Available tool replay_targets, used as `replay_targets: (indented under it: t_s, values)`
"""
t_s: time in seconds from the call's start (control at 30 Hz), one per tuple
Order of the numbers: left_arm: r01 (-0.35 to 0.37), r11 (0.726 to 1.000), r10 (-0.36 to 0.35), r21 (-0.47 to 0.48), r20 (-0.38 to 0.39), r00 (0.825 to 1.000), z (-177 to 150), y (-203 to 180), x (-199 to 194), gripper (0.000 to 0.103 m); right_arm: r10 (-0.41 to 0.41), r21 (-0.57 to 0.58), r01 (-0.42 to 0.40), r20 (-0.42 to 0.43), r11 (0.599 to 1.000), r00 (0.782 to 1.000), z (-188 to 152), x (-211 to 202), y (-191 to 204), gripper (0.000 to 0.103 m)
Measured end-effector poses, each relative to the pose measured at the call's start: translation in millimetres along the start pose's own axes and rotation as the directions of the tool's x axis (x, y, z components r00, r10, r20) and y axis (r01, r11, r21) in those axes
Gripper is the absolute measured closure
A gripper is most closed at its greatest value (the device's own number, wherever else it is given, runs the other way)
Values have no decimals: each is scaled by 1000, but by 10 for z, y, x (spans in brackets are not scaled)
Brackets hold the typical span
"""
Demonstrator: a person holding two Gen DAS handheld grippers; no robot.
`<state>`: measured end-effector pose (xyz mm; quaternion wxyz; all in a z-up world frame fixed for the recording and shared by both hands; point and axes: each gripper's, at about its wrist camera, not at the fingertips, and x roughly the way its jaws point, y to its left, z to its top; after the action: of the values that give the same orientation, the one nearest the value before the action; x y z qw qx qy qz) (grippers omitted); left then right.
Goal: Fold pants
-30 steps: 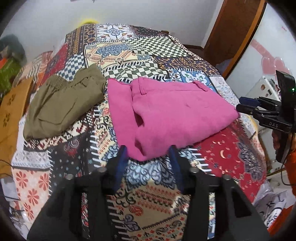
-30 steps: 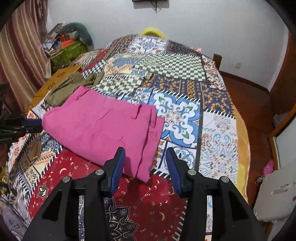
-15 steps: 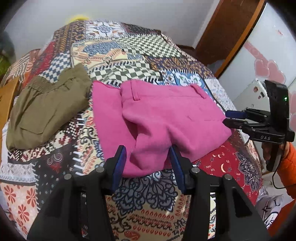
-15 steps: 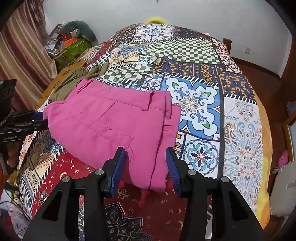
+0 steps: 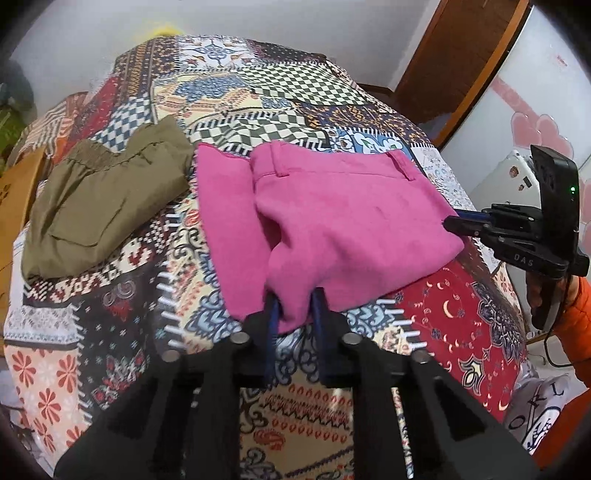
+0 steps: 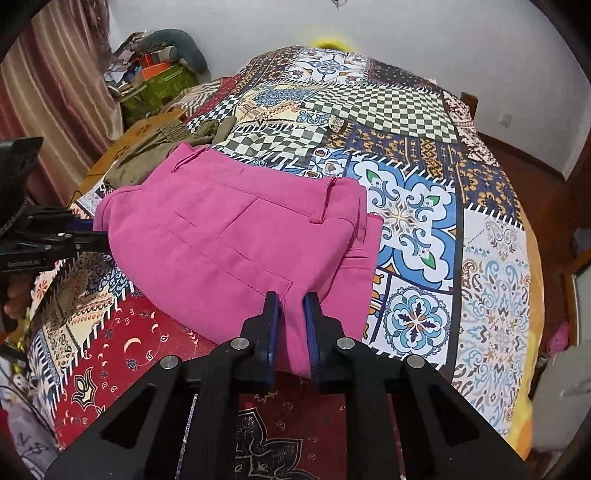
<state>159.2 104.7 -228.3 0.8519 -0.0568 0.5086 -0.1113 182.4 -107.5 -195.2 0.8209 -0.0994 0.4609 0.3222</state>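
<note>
Setting: a bed point(image 5: 461, 317) under a patchwork-print cover of checks, tile motifs and a red panel with crescents
Pink pants point(image 5: 332, 221): folded, lying flat near the front edge of the bed, waistband with belt loops turned toward the far side; one layer sticks out to the left beneath the upper fold in the left wrist view
Same pants, right wrist view point(image 6: 236, 251): welt pocket seam and a belt loop show on the top layer; a lower layer juts out along the right edge
Left gripper point(image 5: 293, 310): jaws closing, blue pads on either side of the near left corner of the pink pants, cloth bunched between them and pressed
Right gripper point(image 6: 291, 317): jaws closing, a fold of the near right edge of the pink pants pinched between its blue pads
Right gripper seen from the left camera point(image 5: 448, 223): black tip touching the right-hand corner of the pants, held by a hand in an orange sleeve point(image 5: 576, 306)
Left gripper seen from the right camera point(image 6: 99, 236): tip meeting the left edge of the pants
Olive pants point(image 5: 99, 206): folded, elastic waistband visible, lying just beside the pink pair on its left, touching or nearly so
Background: a white wall point(image 6: 406, 29), a striped curtain point(image 6: 55, 92) and a heap of clutter point(image 6: 159, 70) in the far left corner; a wooden door frame point(image 5: 458, 59) on the right
</note>
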Motion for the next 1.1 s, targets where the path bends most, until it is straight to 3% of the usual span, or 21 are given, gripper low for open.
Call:
replay_targets:
  t_s: [0.2,0.3,0.5,0.6,0.63,0.73,0.93,1.1]
  values:
    - [-83,995,80,-61,-44,996,-186,236,-3,90,-20,40,20,-5,999,1000,-54,14,-53,91]
    - [-119,990,118,-72,-25,993,-206,286,-125,90,-50,22,50,-3,999,999,-62,-14,-12,91]
    - [-109,993,114,-55,102,988,19,150,-536,90,-83,50,82,16,995,996,-6,-207,-122,90]
    - [-48,998,52,-33,134,990,224,-15,-570,90,-62,77,58,52,995,997,74,-338,-182,87]
    - [-30,999,34,-30,135,990,284,-52,-533,88,-49,84,43,65,996,997,108,-370,-187,82]
    - [1,1000,1,-10,121,993,392,-190,-352,81,-35,90,24,121,996,992,205,-430,-153,59]
    - [25,999,-26,27,45,999,439,-329,105,81,39,28,-43,135,999,990,392,-237,41,58]
    - [36,999,-35,14,-20,999,306,-126,270,80,115,-32,-113,64,993,991,416,87,216,58]
